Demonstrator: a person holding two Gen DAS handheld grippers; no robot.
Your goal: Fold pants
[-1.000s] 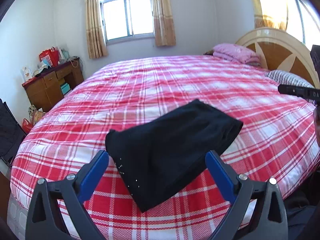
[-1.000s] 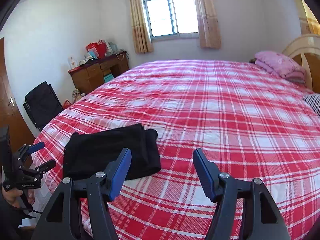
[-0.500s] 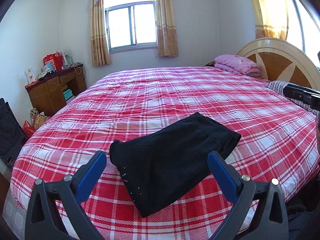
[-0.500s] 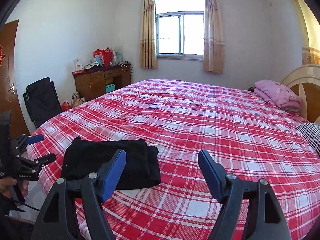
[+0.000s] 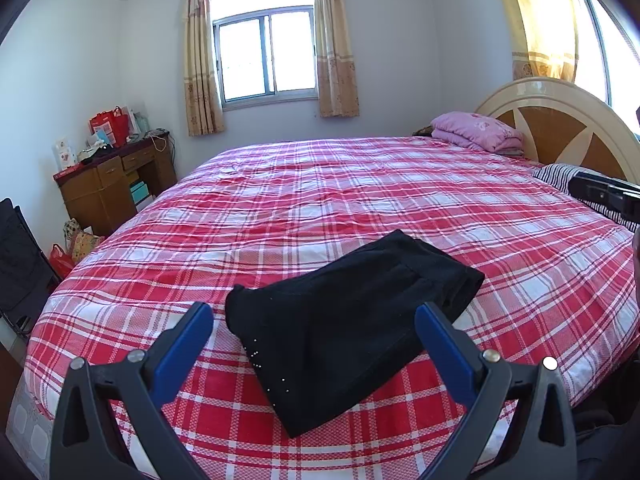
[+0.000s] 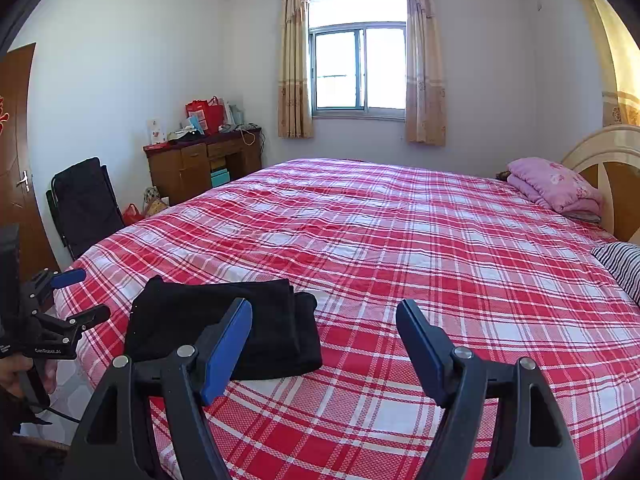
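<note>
The black pants (image 5: 340,320) lie folded into a compact rectangle near the front edge of the red plaid bed (image 5: 360,200). Small silver studs show along one side. My left gripper (image 5: 314,312) hovers open just short of them, its blue pads (image 5: 188,344) well apart with nothing gripped. In the right wrist view the pants (image 6: 224,320) lie to the left, and my right gripper (image 6: 324,306) stands open over bare bedspread beside them. The left gripper (image 6: 86,296) shows at that view's left edge, held in a hand.
A folded pink blanket (image 5: 476,132) and a striped pillow (image 5: 560,172) lie by the headboard (image 5: 560,120). A cluttered wooden desk (image 5: 108,184) stands under the window. A black folding chair (image 6: 84,200) and a door (image 6: 16,152) are at the left.
The right gripper has lifted and tipped up, so more of the wall shows, and its jaws stand a little wider. The pants lie as before. The left gripper has barely shifted.
</note>
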